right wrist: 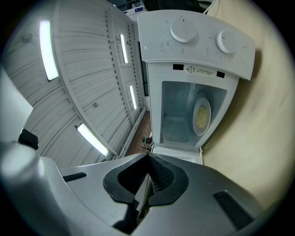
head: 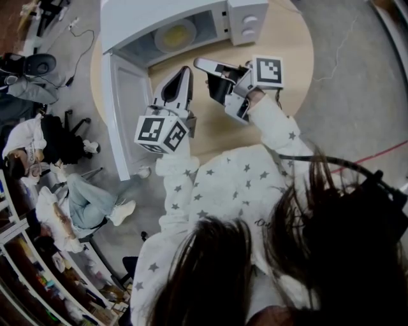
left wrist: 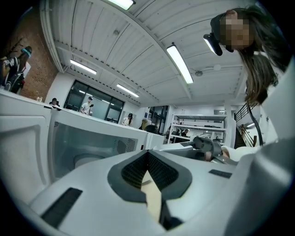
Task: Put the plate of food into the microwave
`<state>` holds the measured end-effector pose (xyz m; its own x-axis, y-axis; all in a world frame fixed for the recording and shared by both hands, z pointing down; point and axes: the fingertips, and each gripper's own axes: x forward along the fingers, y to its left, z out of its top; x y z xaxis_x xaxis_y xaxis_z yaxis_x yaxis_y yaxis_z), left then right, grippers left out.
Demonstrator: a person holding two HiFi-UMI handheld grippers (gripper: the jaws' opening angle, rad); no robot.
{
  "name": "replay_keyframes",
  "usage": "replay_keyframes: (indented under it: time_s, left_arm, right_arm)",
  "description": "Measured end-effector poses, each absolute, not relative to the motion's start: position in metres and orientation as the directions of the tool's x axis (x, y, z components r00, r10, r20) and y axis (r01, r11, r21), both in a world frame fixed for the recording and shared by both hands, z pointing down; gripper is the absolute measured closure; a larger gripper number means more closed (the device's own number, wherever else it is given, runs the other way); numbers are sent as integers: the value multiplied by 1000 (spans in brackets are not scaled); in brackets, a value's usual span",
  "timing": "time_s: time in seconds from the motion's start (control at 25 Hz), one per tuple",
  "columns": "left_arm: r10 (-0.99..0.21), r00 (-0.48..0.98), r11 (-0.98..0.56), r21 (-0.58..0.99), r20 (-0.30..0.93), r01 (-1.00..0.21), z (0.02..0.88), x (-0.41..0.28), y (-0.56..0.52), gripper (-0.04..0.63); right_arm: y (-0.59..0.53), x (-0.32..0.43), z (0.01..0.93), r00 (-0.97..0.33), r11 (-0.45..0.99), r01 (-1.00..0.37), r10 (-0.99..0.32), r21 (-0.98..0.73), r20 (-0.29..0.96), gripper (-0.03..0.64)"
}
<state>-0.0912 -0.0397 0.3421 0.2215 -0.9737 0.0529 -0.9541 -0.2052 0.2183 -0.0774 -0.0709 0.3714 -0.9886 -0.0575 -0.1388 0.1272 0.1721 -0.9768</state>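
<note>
The white microwave (head: 159,13) stands at the back of the round wooden table (head: 293,51), its door (head: 124,108) swung wide open to the left. Inside the cavity lies the plate of yellow food (head: 173,35), which the right gripper view shows on the turntable (right wrist: 202,113). My left gripper (head: 185,70) points at the opening from just in front, jaws shut with nothing in them (left wrist: 147,154). My right gripper (head: 199,62) hovers close beside it on the right, also shut and empty (right wrist: 148,159). Neither touches the microwave.
The microwave's two knobs (head: 250,24) are on its right panel. The open door juts past the table's left edge. People sit among chairs and shelves on the floor at the left (head: 70,204). A red line (head: 382,153) runs over the grey floor at the right.
</note>
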Motion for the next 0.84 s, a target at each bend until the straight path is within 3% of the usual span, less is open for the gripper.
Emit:
replay_keyframes:
  time_s: [0.84]
  left_arm:
    - [-972,227,-208,225,61,-952,344,-86,-43,594]
  right_arm:
    - [-72,-72,376,-989,144,124,-56,-982,-133,611]
